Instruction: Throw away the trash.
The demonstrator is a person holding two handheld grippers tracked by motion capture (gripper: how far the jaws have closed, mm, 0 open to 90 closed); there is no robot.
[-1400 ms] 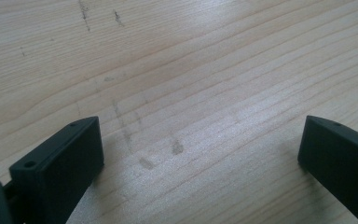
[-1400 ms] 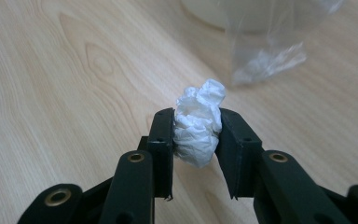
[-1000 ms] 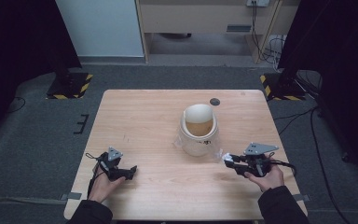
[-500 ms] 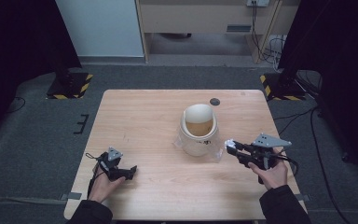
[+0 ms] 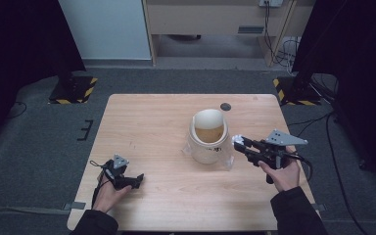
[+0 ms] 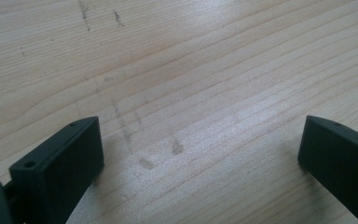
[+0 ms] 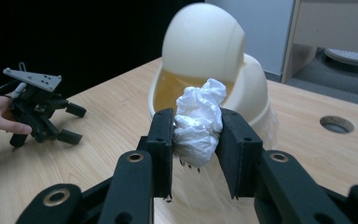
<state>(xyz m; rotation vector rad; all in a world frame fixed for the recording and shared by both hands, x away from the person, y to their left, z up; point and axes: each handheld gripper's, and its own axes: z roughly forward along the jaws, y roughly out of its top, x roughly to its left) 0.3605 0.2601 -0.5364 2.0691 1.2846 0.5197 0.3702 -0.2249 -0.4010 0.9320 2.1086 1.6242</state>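
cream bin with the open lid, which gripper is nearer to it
Right. The right gripper is just beside the cream bin, gripping crumpled tissue; the left gripper sits well off toward the near-left.

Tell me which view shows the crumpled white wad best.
The right gripper view: the crumpled white wad sits large and sharp, pinched between the right claw jaws in front of the cream bin. The high view gives a small white blob at that claw's tip beside the bin. The left gripper view looks at bare table.
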